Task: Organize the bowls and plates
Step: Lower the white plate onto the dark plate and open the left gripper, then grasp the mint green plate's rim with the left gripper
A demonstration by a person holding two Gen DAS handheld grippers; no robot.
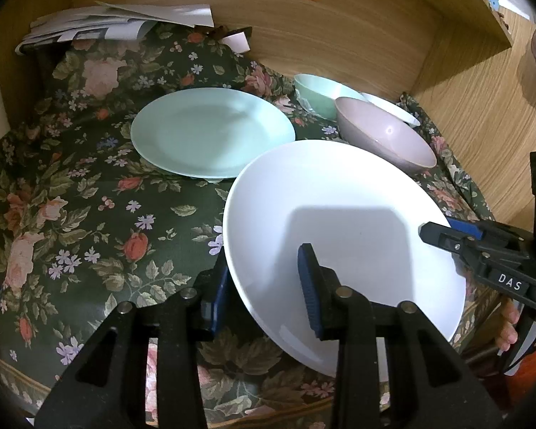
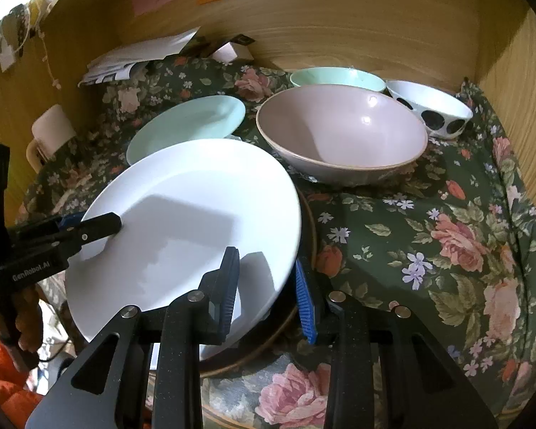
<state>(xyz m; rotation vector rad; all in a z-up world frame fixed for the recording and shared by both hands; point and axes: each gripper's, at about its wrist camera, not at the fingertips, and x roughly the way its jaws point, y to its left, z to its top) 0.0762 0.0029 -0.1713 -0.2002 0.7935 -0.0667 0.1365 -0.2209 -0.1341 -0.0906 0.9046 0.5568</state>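
White plate (image 1: 343,214) tilted above a floral tablecloth (image 1: 89,221), held at 2 points on its rim. The left gripper (image 1: 264,293) straddles the plate's near-left edge, 1 blue-padded finger over the upper face and 1 beneath; the jaws stand apart around the rim, and whether they actually pinch it cannot be told. The right gripper (image 2: 268,293) straddles the near-right edge in the same manner, 1 finger above and 1 below, its grip equally uncertain. Behind the white plate, a mint-green plate (image 1: 212,132) lies flat on the cloth. To the right of it sit 3 bowls: a pink bowl (image 2: 343,132) nearest, a mint-green bowl (image 2: 336,77) behind it, and a white bowl with black spots (image 2: 430,111) just beside both. Papers (image 1: 118,23) rest at the back, against the wooden wall (image 1: 339,35).
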